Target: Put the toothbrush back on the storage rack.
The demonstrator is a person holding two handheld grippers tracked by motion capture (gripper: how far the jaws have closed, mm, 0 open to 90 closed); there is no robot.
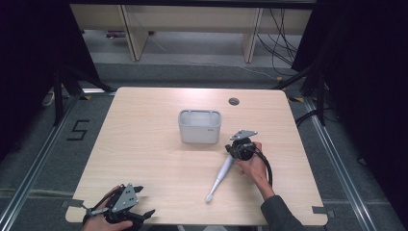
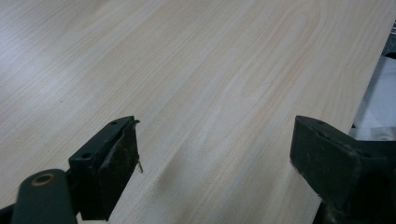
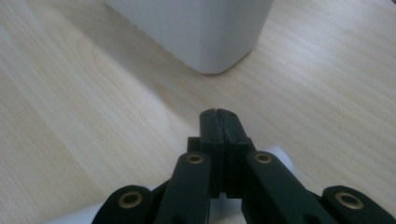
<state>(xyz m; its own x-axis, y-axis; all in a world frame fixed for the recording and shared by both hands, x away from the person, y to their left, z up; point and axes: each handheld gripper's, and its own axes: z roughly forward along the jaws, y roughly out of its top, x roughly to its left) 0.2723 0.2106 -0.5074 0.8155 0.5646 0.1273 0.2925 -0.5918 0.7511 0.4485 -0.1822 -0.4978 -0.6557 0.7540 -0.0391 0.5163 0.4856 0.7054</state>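
While right tongs (image 1: 232, 150) pinch toothbrush (image 1: 221, 175), left tongs (image 1: 144, 202) agape

From above, the right claw (image 1: 233, 150) sits over the thick end of the white toothbrush (image 1: 220, 175), so where the jaws meet the handle is hidden, and its brush head is too small to make out. In the right claw's own view the white tub (image 3: 201, 32) is cut off by the top edge, and the toothbrush peeks out as blurred white scraps beneath the closed jaws. The left hand (image 1: 103, 222) is cut off by the bottom edge of the high view.
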